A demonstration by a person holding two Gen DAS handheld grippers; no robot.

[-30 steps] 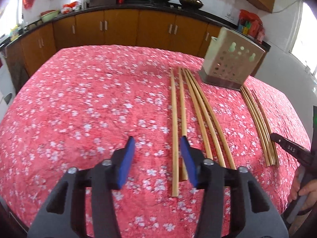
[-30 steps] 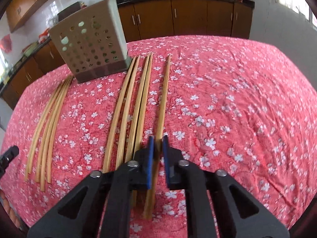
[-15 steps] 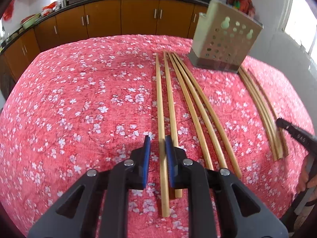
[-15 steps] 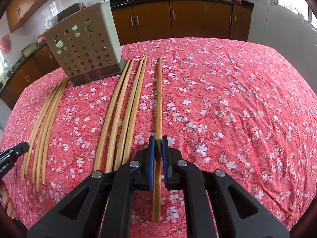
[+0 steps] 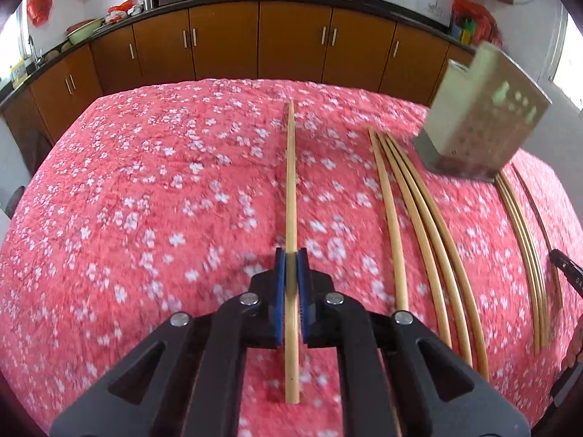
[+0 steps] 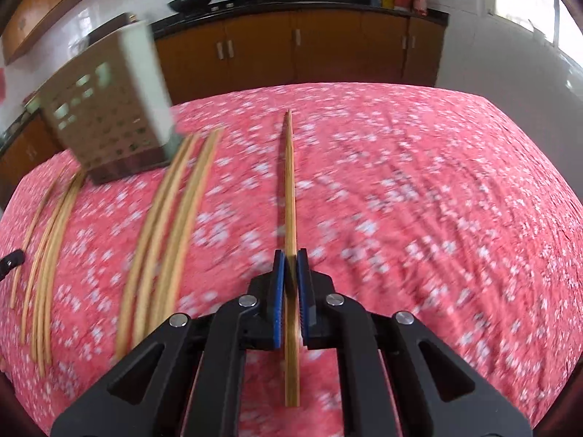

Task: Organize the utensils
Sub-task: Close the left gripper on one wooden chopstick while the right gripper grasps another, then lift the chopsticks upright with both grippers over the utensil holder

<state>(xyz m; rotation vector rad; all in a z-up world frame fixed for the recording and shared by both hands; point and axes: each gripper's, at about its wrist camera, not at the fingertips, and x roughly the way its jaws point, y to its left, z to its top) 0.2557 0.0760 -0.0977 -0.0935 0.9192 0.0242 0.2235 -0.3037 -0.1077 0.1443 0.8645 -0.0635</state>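
My left gripper (image 5: 290, 255) is shut on one bamboo chopstick (image 5: 290, 182) and holds it above the red flowered tablecloth (image 5: 145, 200). My right gripper (image 6: 290, 256) is shut on another bamboo chopstick (image 6: 289, 182), also lifted. Several loose chopsticks (image 5: 422, 225) lie on the cloth to the right in the left wrist view, with another bundle (image 5: 524, 247) further right. The perforated metal utensil holder (image 5: 481, 116) stands at the far right there; in the right wrist view it (image 6: 105, 109) stands far left, with loose chopsticks (image 6: 167, 225) near it.
Brown kitchen cabinets (image 5: 291, 43) with a dark counter run behind the table. Woks and bottles sit on the counter. The other gripper's tip (image 5: 568, 273) shows at the right edge in the left wrist view. A white wall (image 6: 510, 54) is to the right.
My left gripper closed on a chopstick and lifted it away from the row. My right gripper, shut on its chopstick, lifted it too. Both views shifted sideways, with motion blur.
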